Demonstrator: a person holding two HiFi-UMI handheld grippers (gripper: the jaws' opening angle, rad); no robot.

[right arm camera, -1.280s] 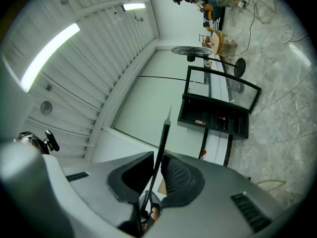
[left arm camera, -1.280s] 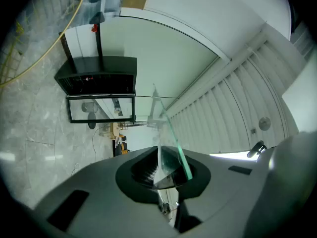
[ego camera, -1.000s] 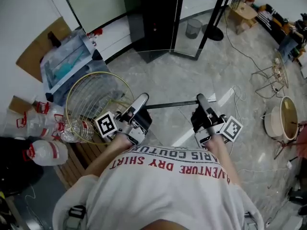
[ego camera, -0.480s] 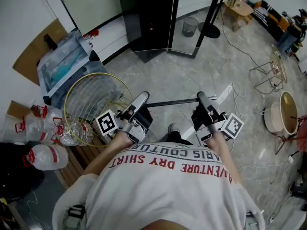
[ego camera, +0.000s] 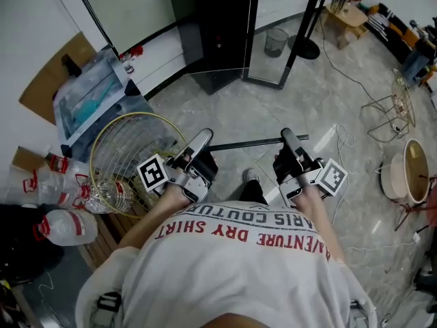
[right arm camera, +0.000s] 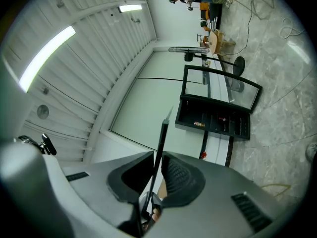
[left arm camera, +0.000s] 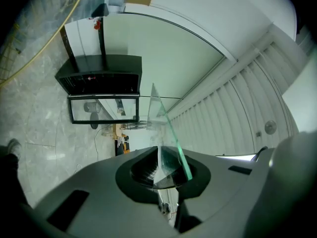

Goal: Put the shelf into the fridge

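**Item:** glass shelf (ego camera: 246, 144), one, spanning the two grippers just in front of the person. It is well apart from the fridge (ego camera: 218, 26) standing at the far side, whose glass door (ego camera: 280, 33) is hanging open on the right.

**Left gripper** (ego camera: 201, 139): jaws nearly together, pinching the shelf's left edge.

**Right gripper** (ego camera: 287, 137): jaws likewise clamping the right edge.

**Step, as judged:** the shelf is being brought to the fridge; insertion is not yet starting.

**Next move:** calling for closing the gap, keeping the pane steady and lining its edges up with the side supports.

**Hard to make out:**
- In the head view the pane is showing only as a dark far edge.
- The fridge's interior is reading dark, with no supports discernible.
- The fridge's top is being cut off.
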